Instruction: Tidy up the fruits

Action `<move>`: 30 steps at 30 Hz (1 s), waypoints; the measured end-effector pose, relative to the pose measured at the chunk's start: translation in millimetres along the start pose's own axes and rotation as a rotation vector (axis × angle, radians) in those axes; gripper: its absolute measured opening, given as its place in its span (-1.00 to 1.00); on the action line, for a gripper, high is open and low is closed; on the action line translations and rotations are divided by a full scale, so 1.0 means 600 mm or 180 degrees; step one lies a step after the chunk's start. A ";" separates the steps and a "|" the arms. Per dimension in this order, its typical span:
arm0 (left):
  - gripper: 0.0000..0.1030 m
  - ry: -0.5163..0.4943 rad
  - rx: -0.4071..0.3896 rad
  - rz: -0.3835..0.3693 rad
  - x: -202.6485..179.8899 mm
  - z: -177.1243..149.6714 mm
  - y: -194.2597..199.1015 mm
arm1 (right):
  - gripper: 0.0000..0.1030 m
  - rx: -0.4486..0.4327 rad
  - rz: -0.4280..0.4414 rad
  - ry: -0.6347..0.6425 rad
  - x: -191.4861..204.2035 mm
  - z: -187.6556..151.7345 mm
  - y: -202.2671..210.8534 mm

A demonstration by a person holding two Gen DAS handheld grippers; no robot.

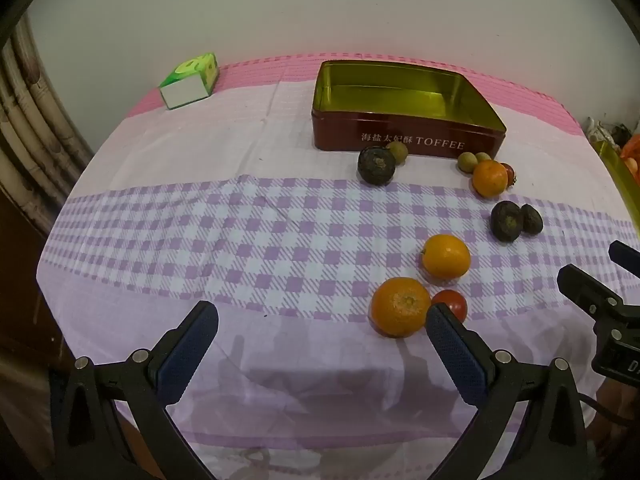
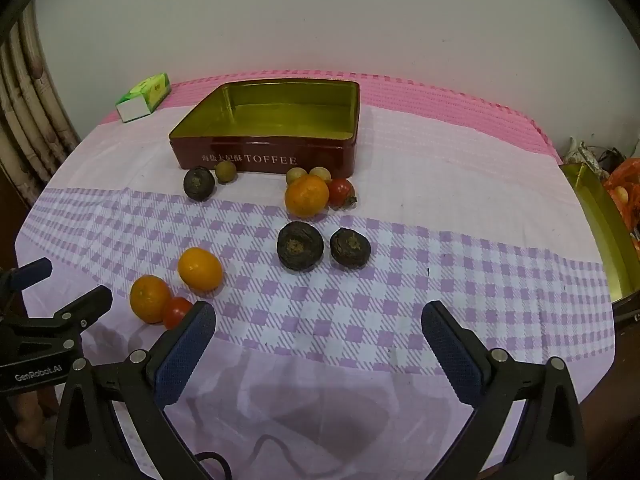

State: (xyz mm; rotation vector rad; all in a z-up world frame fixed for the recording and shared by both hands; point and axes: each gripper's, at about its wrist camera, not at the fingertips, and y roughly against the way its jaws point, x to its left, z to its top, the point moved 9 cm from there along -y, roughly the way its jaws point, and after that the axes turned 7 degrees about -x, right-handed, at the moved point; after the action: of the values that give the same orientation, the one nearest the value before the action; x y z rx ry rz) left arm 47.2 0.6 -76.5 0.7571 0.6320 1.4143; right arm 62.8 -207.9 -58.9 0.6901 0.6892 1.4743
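An empty red TOFFEE tin [image 1: 408,136] [image 2: 264,158] with a gold inside stands at the back of the table. Loose fruit lies in front of it: three oranges [image 1: 400,306] [image 2: 150,298], dark round fruits [image 1: 507,221] [image 2: 300,248], small red tomatoes [image 1: 454,304] [image 2: 176,311] and small green fruits [image 1: 466,161] [image 2: 226,171]. My left gripper [image 1: 322,320] hovers open over the near cloth, its right finger just beside the nearest orange and tomato. My right gripper [image 2: 318,320] is open too, with nothing between its fingers, near the dark fruits.
A green and white carton [image 1: 190,80] [image 2: 142,98] lies at the back left corner. A gold tin lid [image 2: 604,232] stands off the table's right edge, with an orange bag [image 2: 628,192] behind it. The checked cloth [image 1: 240,240] covers the whole table.
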 end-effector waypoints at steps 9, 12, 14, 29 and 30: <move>1.00 0.0019 0.0014 -0.0012 -0.001 -0.002 0.003 | 0.98 0.0012 0.0030 0.0007 0.003 -0.002 -0.001; 1.00 0.0009 0.0023 -0.0024 -0.004 0.002 0.006 | 0.97 0.0006 0.0032 0.0016 0.005 -0.004 0.001; 1.00 -0.0002 0.0033 -0.0029 0.003 -0.006 0.000 | 0.97 0.0005 0.0029 0.0020 0.007 -0.005 0.003; 0.99 -0.0031 0.0183 -0.0023 -0.002 -0.017 -0.012 | 0.87 0.0040 0.0048 0.0007 0.010 -0.007 0.000; 0.99 -0.0030 0.0187 -0.0031 -0.002 -0.017 -0.012 | 0.87 0.0040 0.0048 0.0006 0.009 -0.007 0.000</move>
State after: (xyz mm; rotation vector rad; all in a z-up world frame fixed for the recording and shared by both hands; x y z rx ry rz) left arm 43.8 0.2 -88.7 0.8056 0.6714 1.3875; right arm 59.6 -202.4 -61.4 0.7051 0.6966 1.4857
